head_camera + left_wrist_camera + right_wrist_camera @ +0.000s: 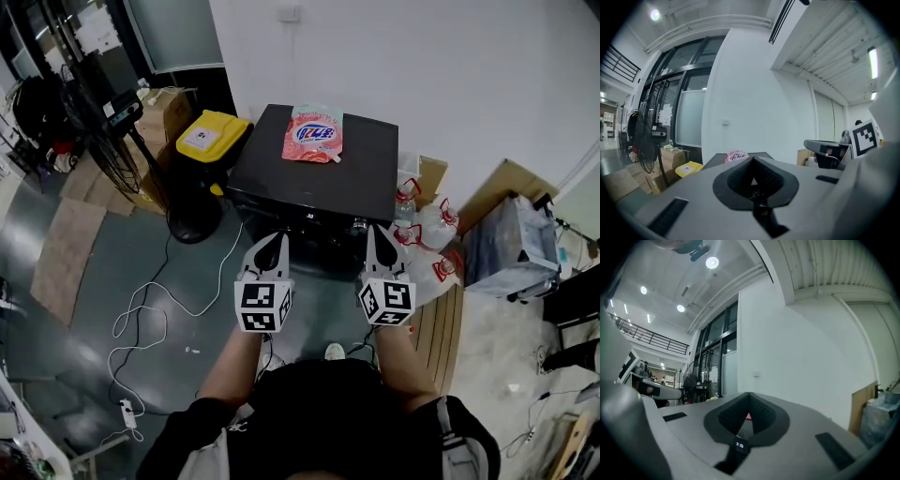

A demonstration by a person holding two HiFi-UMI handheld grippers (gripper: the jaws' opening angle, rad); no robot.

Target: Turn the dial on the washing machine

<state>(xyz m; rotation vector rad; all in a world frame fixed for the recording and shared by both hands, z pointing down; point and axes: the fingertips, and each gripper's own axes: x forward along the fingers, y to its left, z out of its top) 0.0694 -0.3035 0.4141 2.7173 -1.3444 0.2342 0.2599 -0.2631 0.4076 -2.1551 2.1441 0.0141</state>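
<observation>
Though unseen in gripper views, dial (359, 226) in head view; left gripper (273, 238), right gripper (379, 231) jaws together.

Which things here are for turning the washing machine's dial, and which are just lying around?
For the job: washing machine, dial, left tongs, right tongs.

Just lying about: pink detergent bag, yellow bin, fan, white cable, bags of bottles.
</observation>
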